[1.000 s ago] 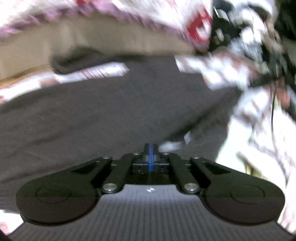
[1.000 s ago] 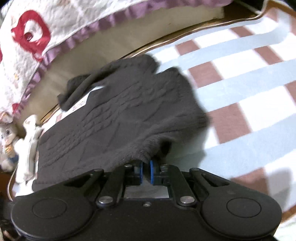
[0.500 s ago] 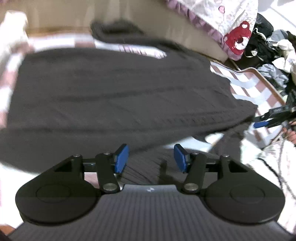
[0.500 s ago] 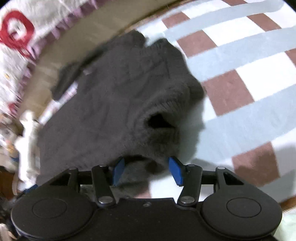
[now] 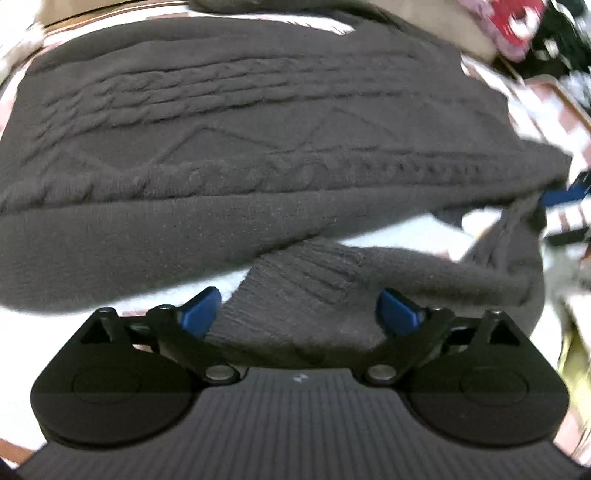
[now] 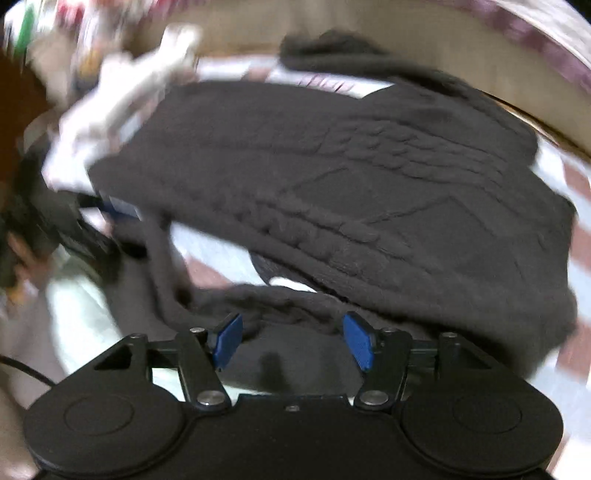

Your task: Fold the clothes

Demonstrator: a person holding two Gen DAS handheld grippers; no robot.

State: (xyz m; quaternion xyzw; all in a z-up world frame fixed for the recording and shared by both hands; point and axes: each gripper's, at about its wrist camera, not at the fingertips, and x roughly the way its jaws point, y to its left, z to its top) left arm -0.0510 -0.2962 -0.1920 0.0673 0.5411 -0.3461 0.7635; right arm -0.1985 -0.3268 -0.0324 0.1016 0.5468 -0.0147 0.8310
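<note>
Left gripper [image 5: 299,310] first: its two blue pads [image 5: 201,308] are spread wide and grip nothing, with the ribbed cuff of a sleeve [image 5: 314,291] lying loose in the gap between them. Just past that, the dark grey cable-knit sweater [image 5: 258,140] fills the left wrist view, spread flat on a bedspread [image 5: 413,227] of white, pale blue and brown squares, its cable ridges running left to right. At the far right edge of that view, blurred, the other gripper's blue tip shows beside the sweater's edge.

Over to the right gripper [image 6: 291,341]: fingers [image 6: 358,343] wide apart too, holding nothing, dark knit lying between and just beyond them. The sweater [image 6: 332,177] stretches away to the far side, its body folded over, and a sleeve [image 6: 166,266] trails down on the left towards the near edge. At far left the left gripper [image 6: 110,206] appears, motion-blurred, at the sweater's edge. Something white [image 6: 122,92] lies at the far left corner, too smeared to identify. A quilt [image 6: 535,33] with a purple border runs along the far side.
</note>
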